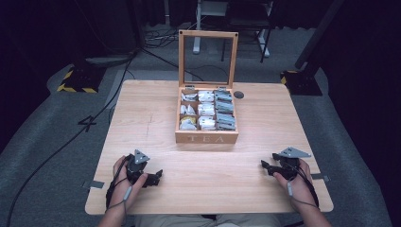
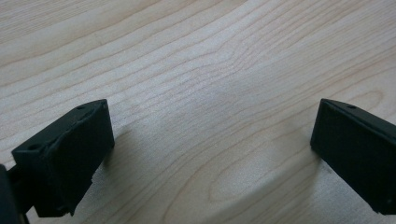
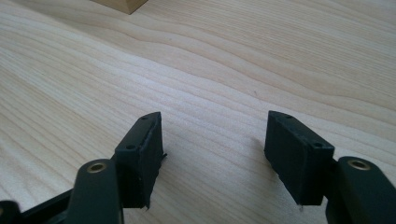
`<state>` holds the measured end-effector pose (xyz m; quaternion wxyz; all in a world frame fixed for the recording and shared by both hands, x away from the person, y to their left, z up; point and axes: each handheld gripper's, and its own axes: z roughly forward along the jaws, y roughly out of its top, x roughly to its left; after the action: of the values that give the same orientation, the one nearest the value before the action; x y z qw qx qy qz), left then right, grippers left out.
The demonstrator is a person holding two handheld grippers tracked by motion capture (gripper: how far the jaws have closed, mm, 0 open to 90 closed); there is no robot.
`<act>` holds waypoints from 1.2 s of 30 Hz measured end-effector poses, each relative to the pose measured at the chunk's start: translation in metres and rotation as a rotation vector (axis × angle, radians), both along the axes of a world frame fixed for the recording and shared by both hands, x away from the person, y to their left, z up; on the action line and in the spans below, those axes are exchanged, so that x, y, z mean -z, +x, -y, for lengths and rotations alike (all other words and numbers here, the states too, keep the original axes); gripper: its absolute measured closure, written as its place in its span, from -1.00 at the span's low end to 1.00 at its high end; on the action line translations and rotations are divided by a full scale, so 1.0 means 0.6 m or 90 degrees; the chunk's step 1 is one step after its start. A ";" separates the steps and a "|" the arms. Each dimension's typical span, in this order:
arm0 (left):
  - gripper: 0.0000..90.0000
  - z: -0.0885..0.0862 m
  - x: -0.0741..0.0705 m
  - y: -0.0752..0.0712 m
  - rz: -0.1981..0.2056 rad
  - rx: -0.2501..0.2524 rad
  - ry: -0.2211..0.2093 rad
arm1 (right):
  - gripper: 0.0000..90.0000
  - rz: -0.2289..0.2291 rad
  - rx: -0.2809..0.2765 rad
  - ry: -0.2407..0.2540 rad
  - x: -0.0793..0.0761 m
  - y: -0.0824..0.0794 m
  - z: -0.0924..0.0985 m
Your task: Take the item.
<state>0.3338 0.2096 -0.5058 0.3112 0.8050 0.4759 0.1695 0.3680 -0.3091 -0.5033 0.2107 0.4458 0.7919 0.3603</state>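
Here both grippers' jaws gape empty over the pale wooden table in a dark room.

I'm seeing a small dark round disc lying near the far edge of the tabletop. A grey tape tab is sticking out by the near left corner. Beyond the far left corner, a yellow-and-black striped base is sitting on the grey floor, with a black cable trailing past.
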 end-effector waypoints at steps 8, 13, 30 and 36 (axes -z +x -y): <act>-1.00 0.000 0.000 0.000 0.001 0.000 0.000 | -0.19 0.000 -0.001 0.000 0.000 0.000 0.000; -1.00 0.000 0.000 0.001 0.002 0.001 0.003 | -0.22 -0.005 0.004 0.003 0.000 0.000 0.001; -1.00 0.001 0.001 0.012 0.002 0.012 -0.003 | -0.15 -0.012 0.009 -0.002 -0.003 0.000 0.002; -1.00 0.001 0.000 0.015 0.004 0.015 0.001 | -0.16 -0.024 0.006 -0.015 -0.023 0.001 0.011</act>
<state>0.3427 0.2092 -0.5059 0.3138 0.8102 0.4654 0.1685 0.3687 -0.3155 -0.4893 0.2028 0.4535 0.7977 0.3420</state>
